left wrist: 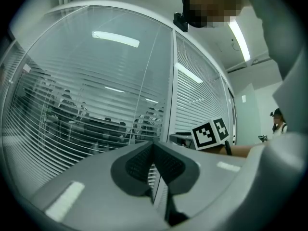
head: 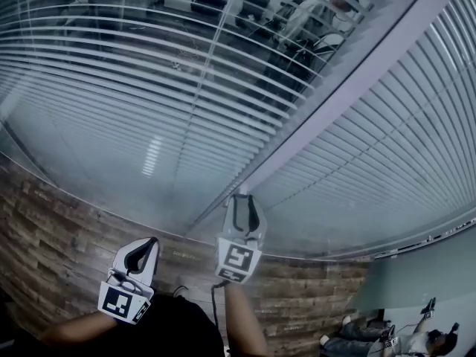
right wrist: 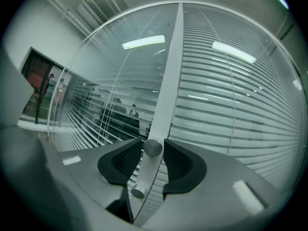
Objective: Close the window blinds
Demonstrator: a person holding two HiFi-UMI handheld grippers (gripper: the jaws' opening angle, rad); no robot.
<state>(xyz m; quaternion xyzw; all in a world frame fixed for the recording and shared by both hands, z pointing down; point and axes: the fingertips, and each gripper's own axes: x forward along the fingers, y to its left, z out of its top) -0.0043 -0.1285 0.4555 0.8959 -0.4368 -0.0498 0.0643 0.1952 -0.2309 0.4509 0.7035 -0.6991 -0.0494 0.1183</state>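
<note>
Right claw [right wrist: 152, 142], jaws parted, brackets the blind knob [right wrist: 153, 148] on the mullion [right wrist: 169, 81].

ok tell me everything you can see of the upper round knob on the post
The upper knob is a small, smooth grey cylinder, metal by its look, jutting from the pale post between the two glazed panels, its flat end toward the right gripper view. It sits between the jaws of the right gripper, which stand just clear of it. A similar knob sits lower.

Left tool [head: 149, 244] and right tool [head: 244, 199] are grey.
</note>
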